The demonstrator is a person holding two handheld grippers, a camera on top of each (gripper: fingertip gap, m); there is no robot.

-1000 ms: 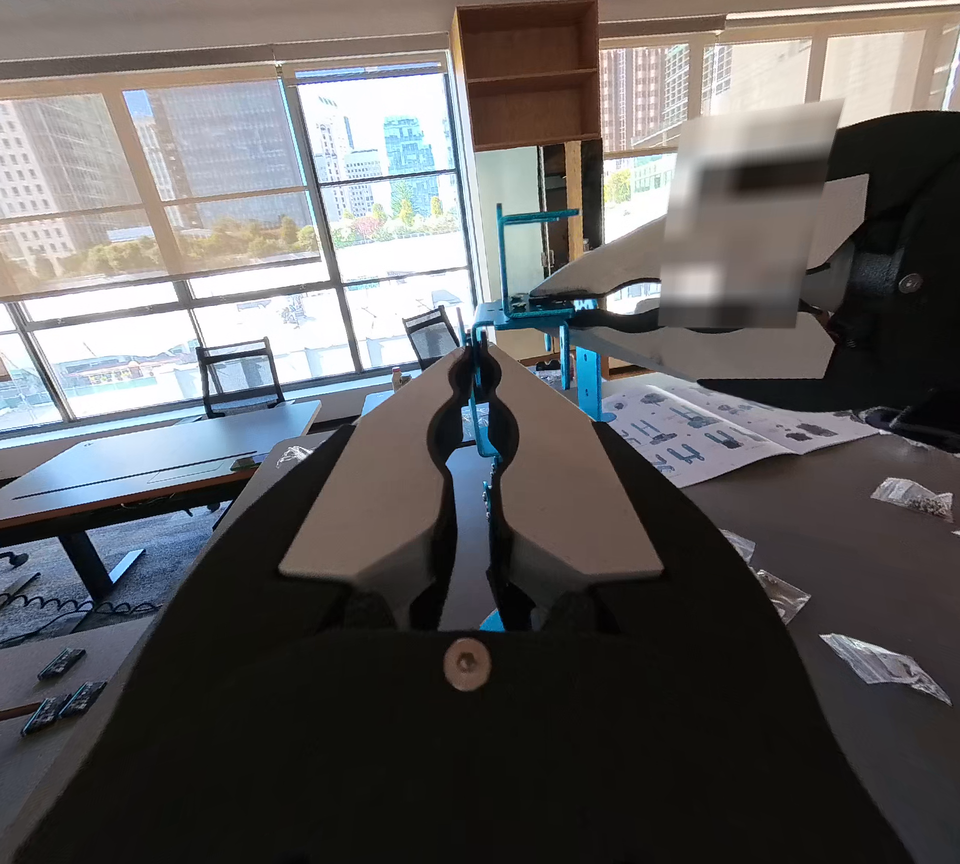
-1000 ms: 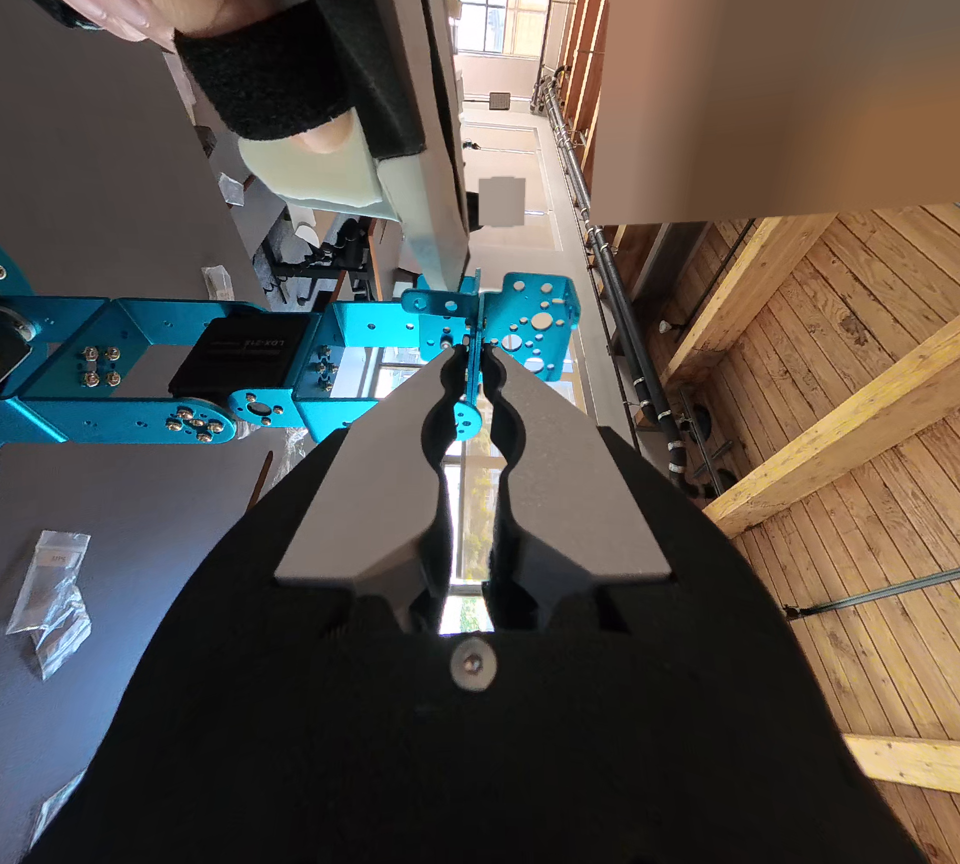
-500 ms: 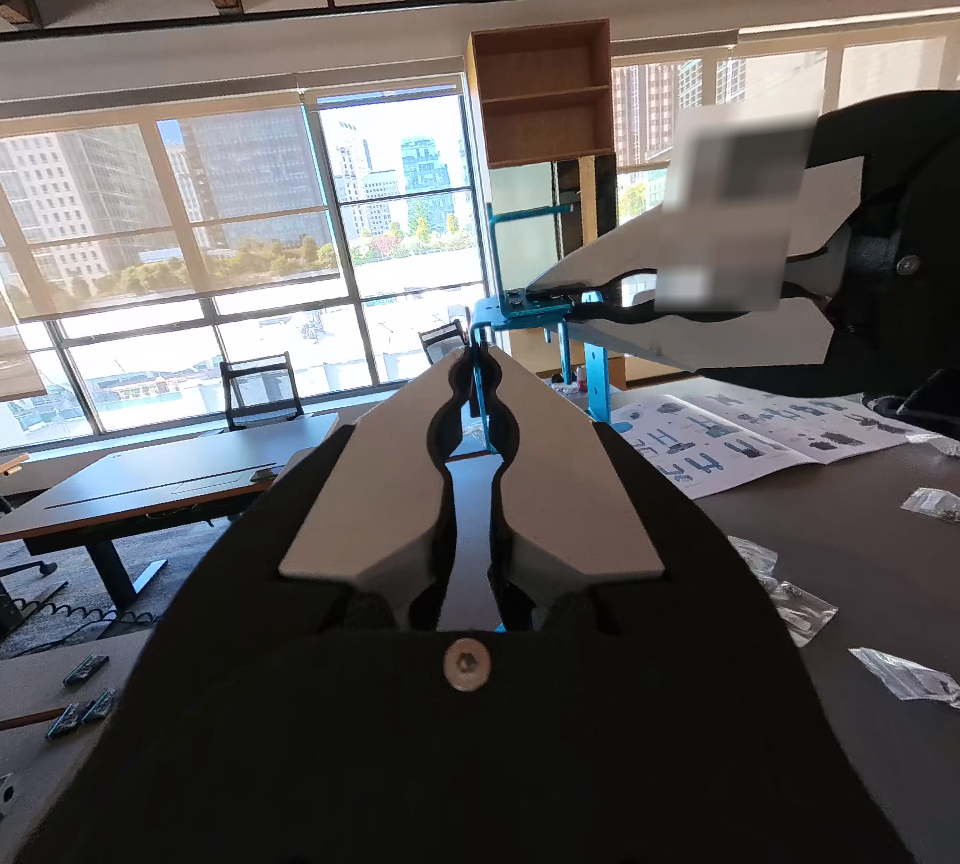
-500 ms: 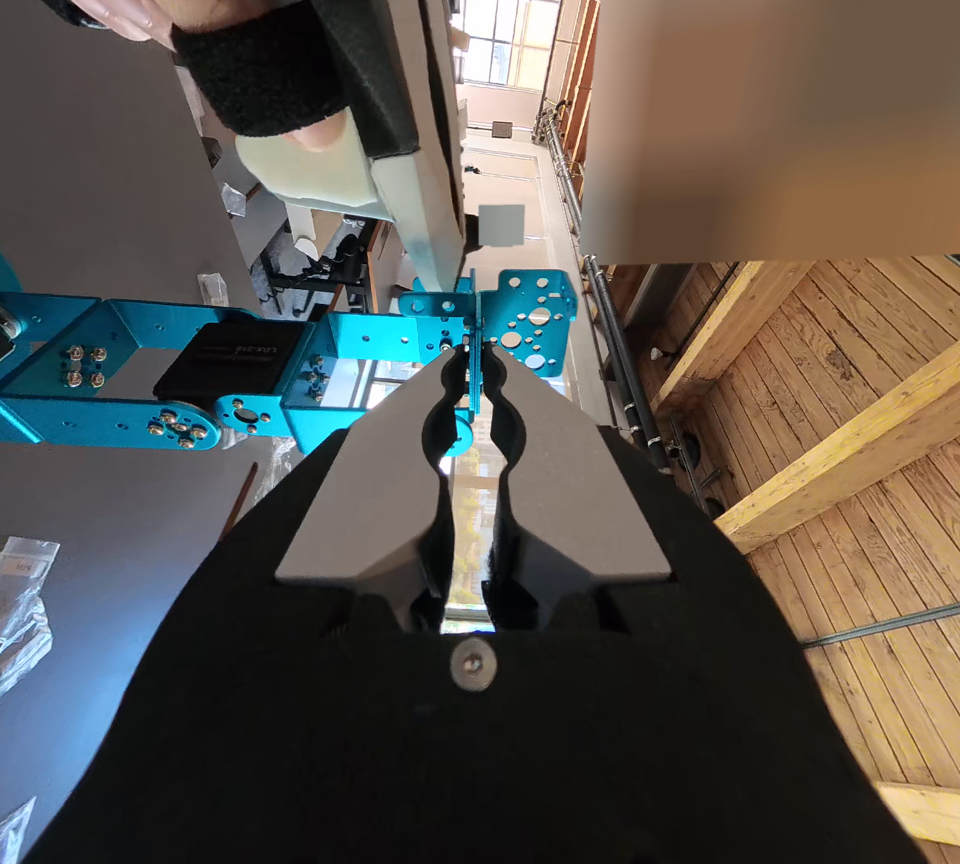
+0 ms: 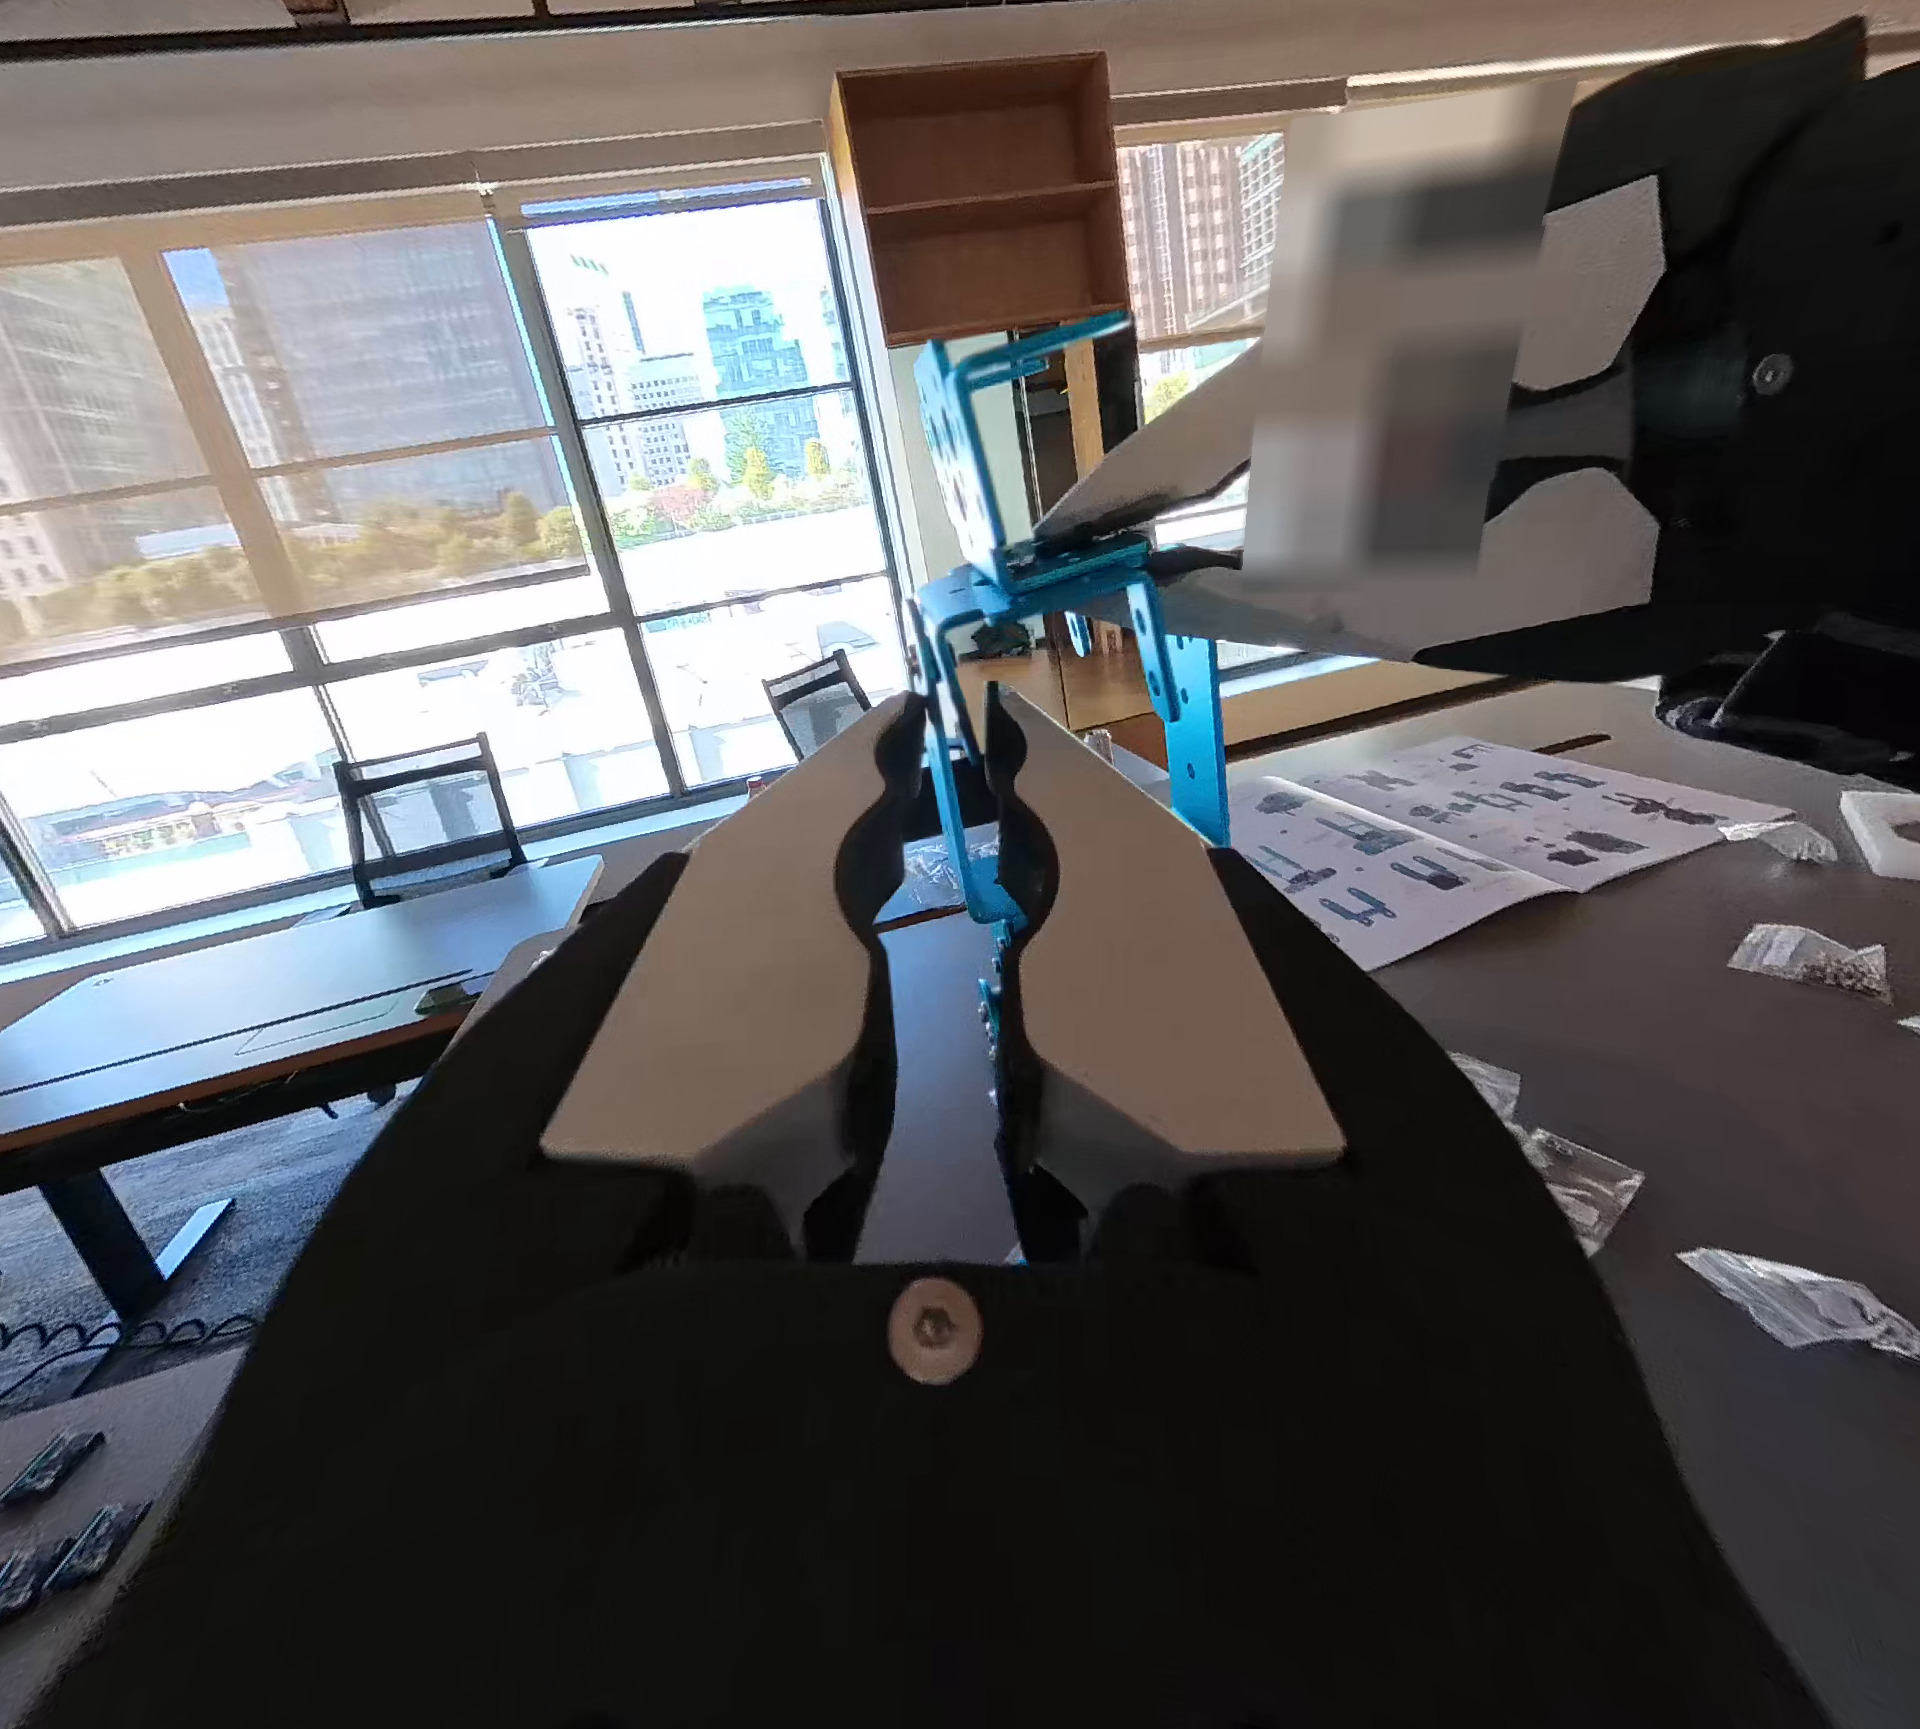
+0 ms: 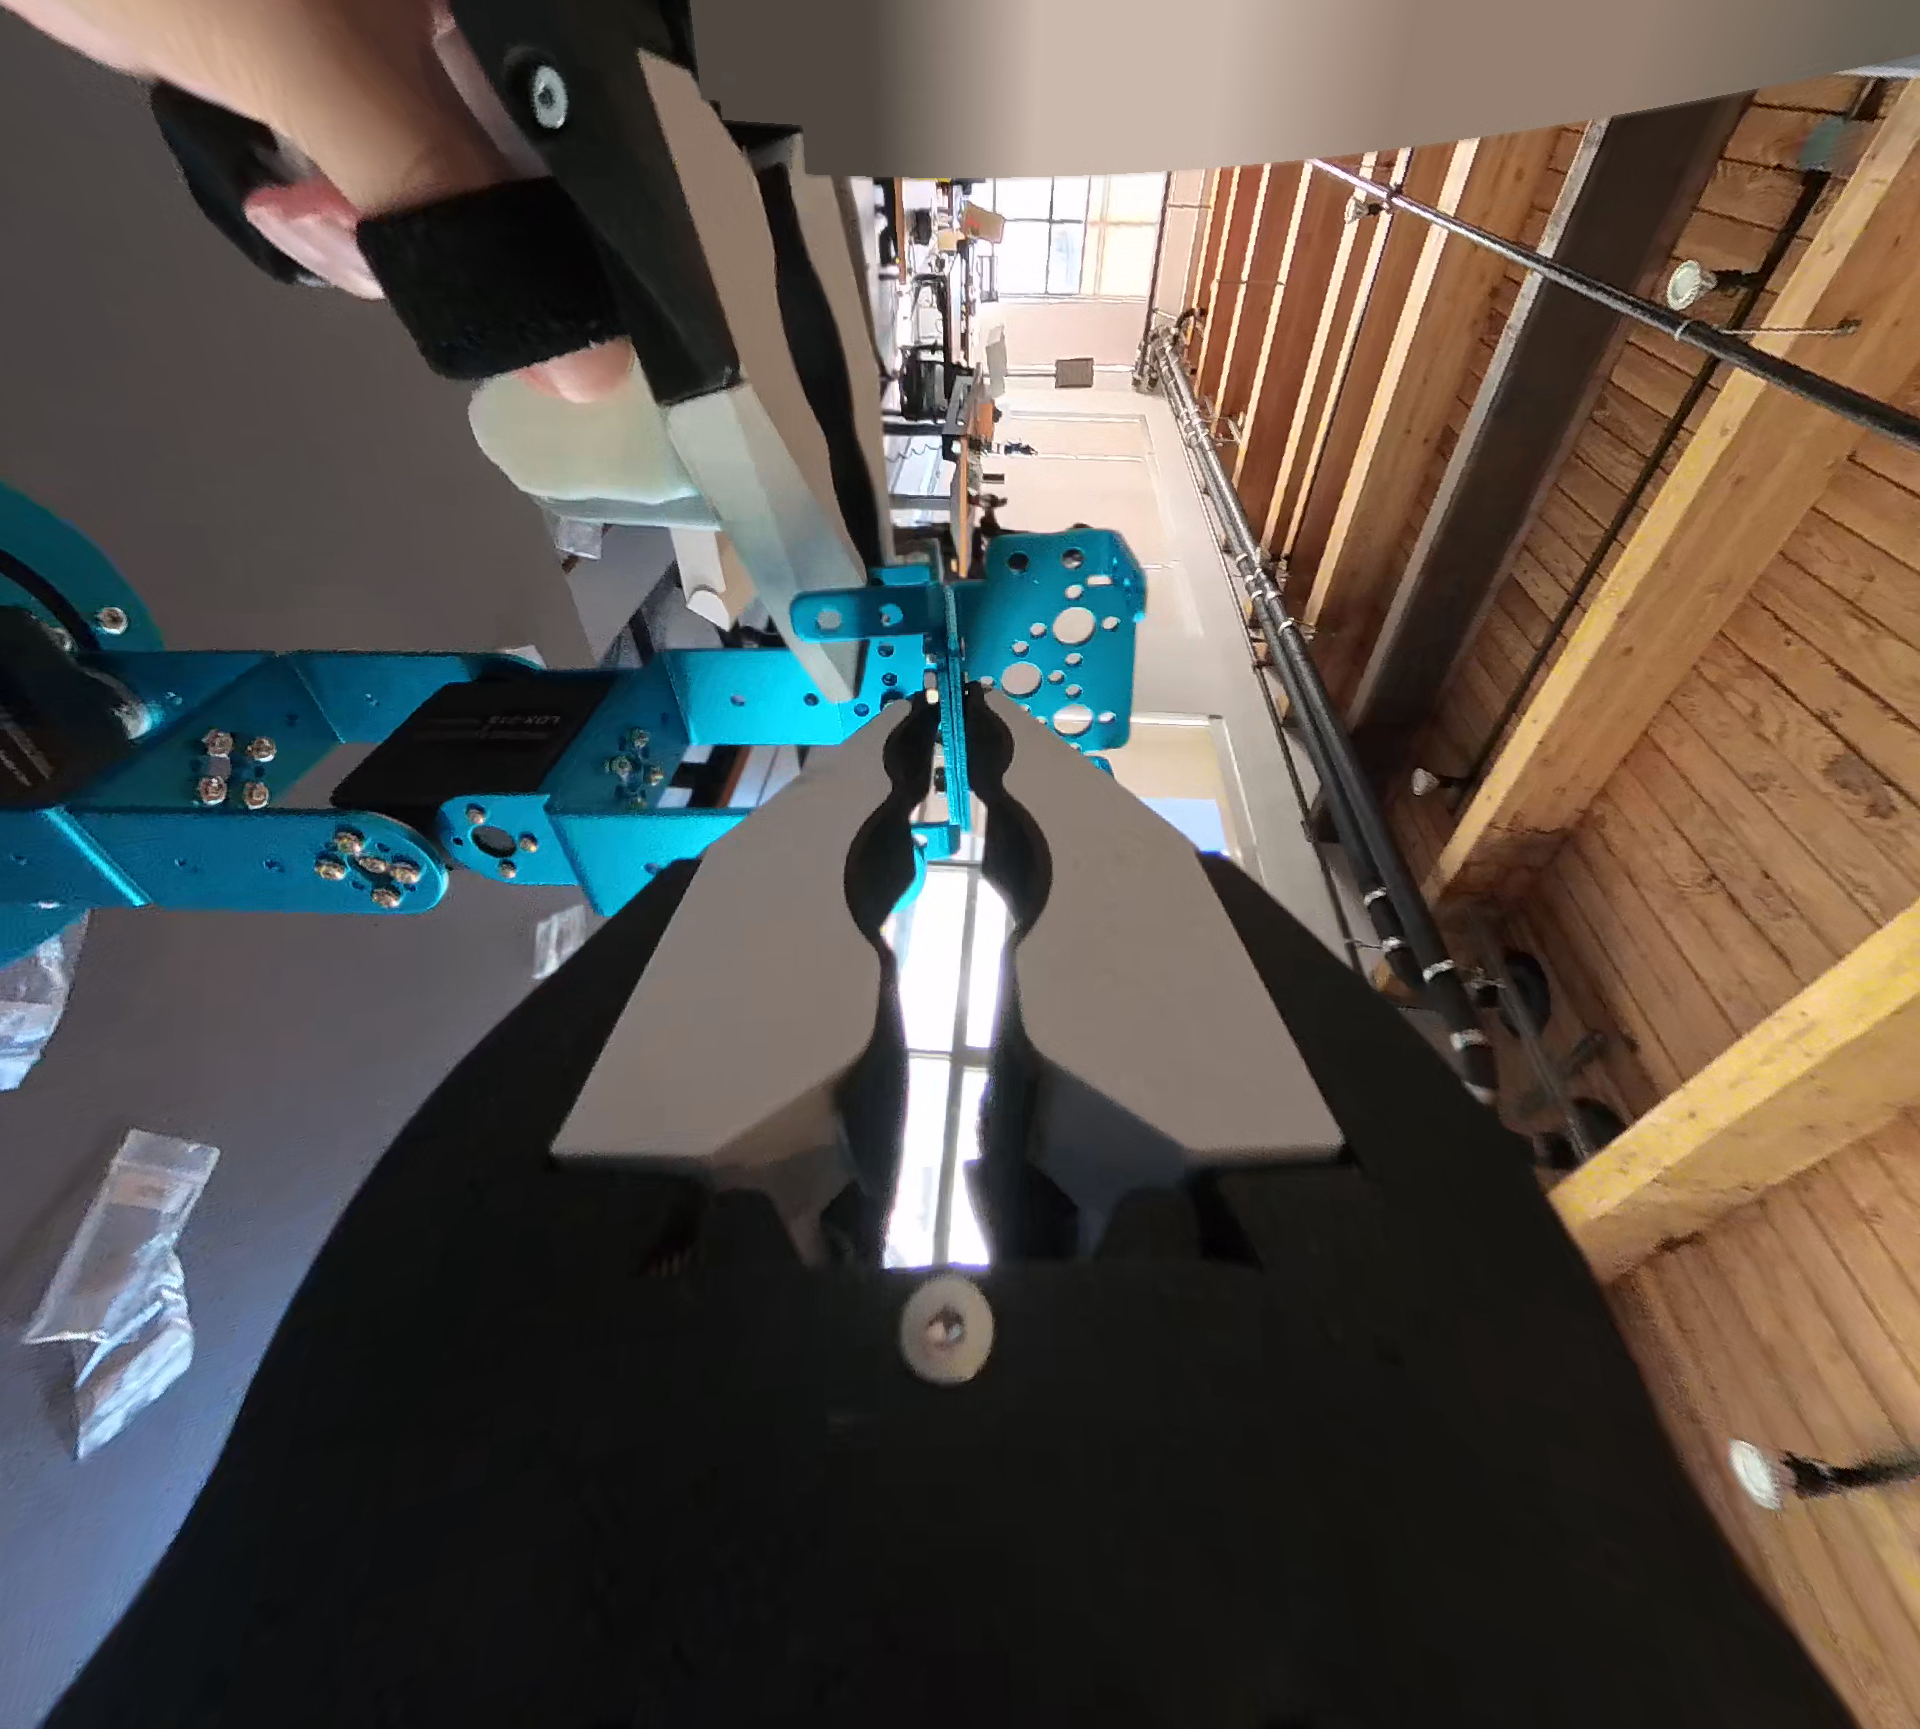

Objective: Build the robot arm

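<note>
Both grippers, left (image 5: 954, 715) and right (image 6: 948, 705), clamp the blue metal bracket assembly (image 6: 717, 692); uneven pulling could bend it.

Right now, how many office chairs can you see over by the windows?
2. One chair stands behind the desk on the left; another chair shows just left of the left gripper tips. More may hide behind the gripper.
</note>
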